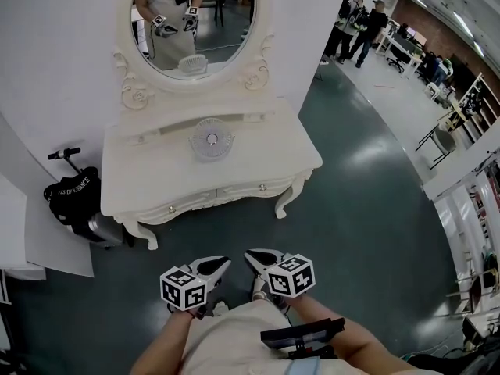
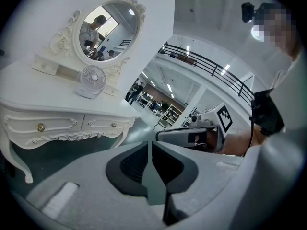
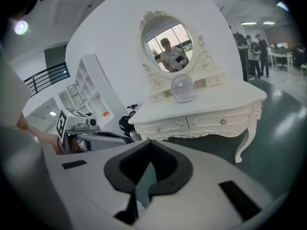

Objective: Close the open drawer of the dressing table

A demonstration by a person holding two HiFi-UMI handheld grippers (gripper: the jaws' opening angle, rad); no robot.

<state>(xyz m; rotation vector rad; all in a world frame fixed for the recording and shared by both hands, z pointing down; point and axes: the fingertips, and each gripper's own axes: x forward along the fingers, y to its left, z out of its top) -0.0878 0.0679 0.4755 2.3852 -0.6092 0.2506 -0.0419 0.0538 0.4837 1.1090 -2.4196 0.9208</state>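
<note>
The white dressing table [image 1: 156, 170] stands ahead of me on the green floor, with an oval mirror [image 1: 191, 18] on top. Its two front drawers [image 3: 223, 119] [image 2: 41, 123] look flush with the front. Small upper drawers [image 1: 144, 137] flank the mirror; I cannot tell whether one stands out. My left gripper [image 1: 221, 263] [image 2: 149, 145] and right gripper [image 1: 251, 255] [image 3: 151, 143] hover side by side close to my body, well short of the table. Both are shut with nothing between the jaws.
A small white fan [image 1: 211, 139] sits on the tabletop. A black bag on a trolley [image 1: 78, 198] and a white board [image 1: 47, 241] stand left of the table. People [image 1: 359, 14] stand far off at the back right, past open floor.
</note>
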